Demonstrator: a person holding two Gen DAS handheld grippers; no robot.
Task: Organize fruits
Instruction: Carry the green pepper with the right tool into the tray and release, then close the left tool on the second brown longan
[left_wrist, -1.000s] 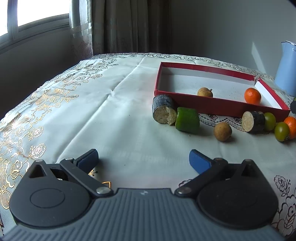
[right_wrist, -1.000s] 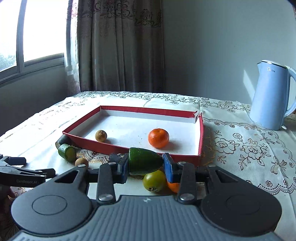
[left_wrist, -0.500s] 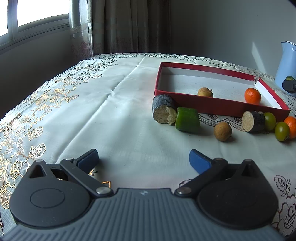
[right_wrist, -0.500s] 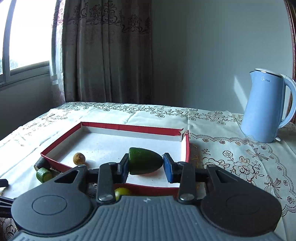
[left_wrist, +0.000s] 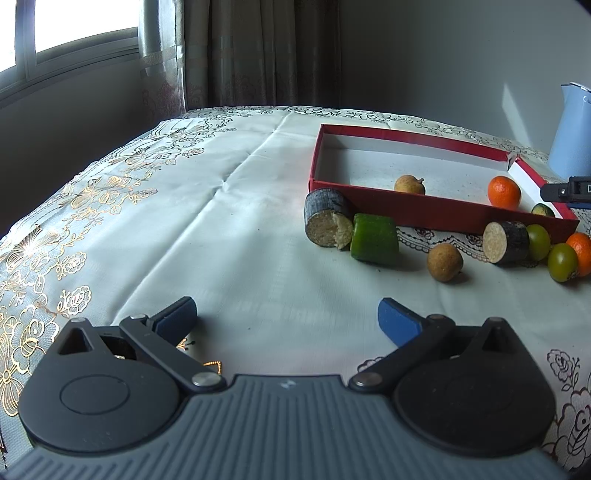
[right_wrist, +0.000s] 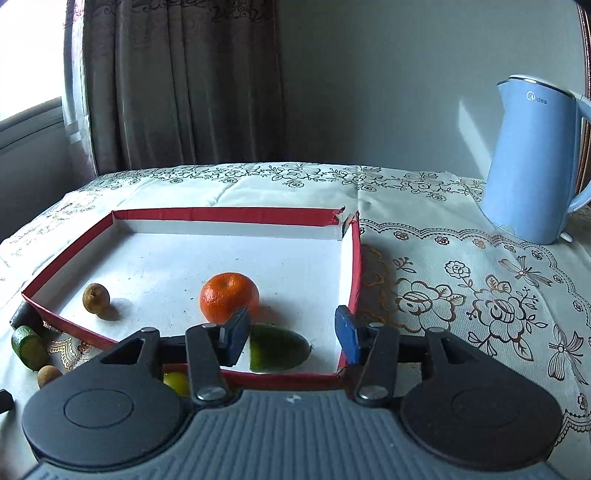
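Green fruit piece (right_wrist: 277, 347) lies released inside the red tray's (right_wrist: 356, 258) near corner, right gripper (right_wrist: 291, 334) jaws just opened.

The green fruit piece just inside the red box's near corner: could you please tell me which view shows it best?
The right wrist view: the green fruit piece lies whole on the box floor between the open right gripper. The left wrist view shows only its top over the box wall.

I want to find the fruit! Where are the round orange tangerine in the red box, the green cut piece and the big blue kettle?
Round orange tangerine (right_wrist: 229, 296): right wrist view, middle of its peel.
Green cut fruit piece (right_wrist: 277, 348): right wrist view, its skin.
Light blue electric kettle (right_wrist: 532, 162): right wrist view, its body.
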